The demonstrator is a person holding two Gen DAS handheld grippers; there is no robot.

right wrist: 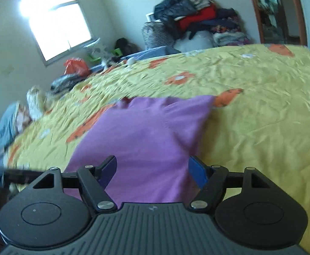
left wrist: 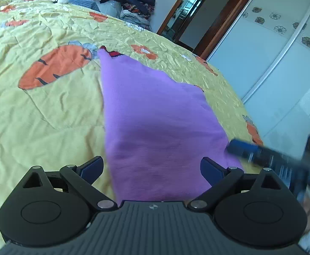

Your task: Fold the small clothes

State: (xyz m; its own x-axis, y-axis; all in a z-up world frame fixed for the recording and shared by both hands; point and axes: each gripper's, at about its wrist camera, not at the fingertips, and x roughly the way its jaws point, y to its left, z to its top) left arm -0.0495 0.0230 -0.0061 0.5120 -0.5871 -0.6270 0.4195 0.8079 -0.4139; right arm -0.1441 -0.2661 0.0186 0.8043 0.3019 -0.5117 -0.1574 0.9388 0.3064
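Both claws open, nothing gripped: left claw (left wrist: 151, 171) and right claw (right wrist: 152, 172) hover over the purple garment (left wrist: 155, 110), lying flat on the bed (left wrist: 38, 110) near its edge. Risk: pads grab the quilt too, or one layer only, skewing the fold.

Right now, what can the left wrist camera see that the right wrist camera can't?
Only the left wrist view shows the big carrot print and the white wardrobe doors with flowers. Only the right wrist view shows the bright window and an orange bag. Both show the purple garment lying on the yellow quilt, the heap of clothes by the wall, and open tongs on each side, left tongs and right tongs.
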